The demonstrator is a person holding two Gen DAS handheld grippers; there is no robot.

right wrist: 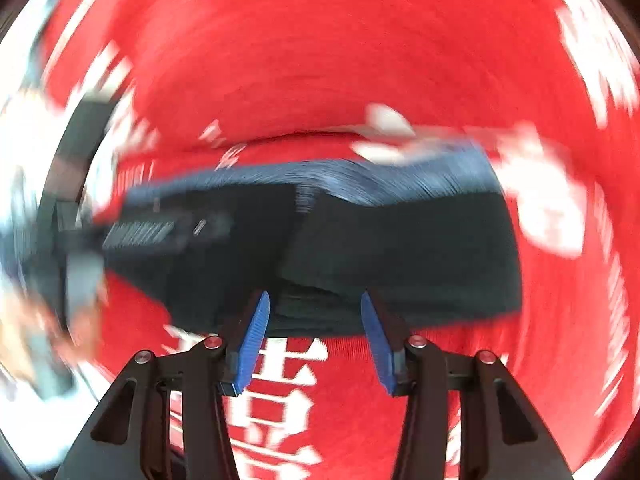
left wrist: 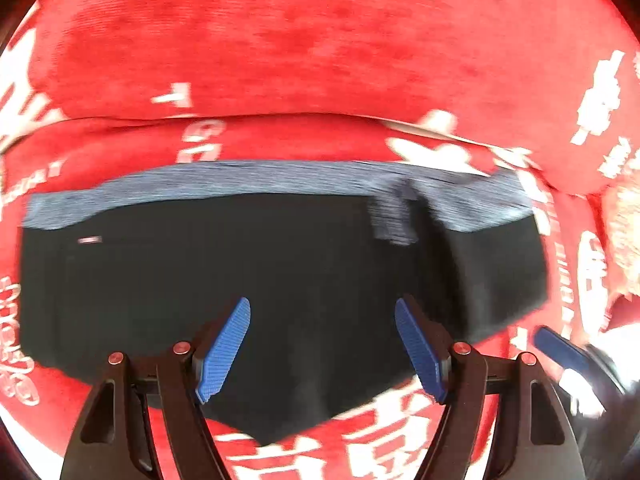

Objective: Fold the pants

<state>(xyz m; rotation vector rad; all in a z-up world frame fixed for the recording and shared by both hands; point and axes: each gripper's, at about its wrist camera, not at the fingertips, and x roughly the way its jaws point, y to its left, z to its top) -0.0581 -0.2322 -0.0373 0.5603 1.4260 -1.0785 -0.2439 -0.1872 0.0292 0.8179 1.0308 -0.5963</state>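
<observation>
**2 tools spread over folded pants**

Both my tools are released, gripping nothing. My left tool hovers above the black pants, folded with a grey waistband, lying on the red cloth. My right tool hangs at their near edge, blurred.

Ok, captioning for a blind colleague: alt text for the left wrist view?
Folded black pants with a grey waistband lie on a red cloth printed with white characters. The left gripper hovers open over the near edge, holding nothing.
</observation>
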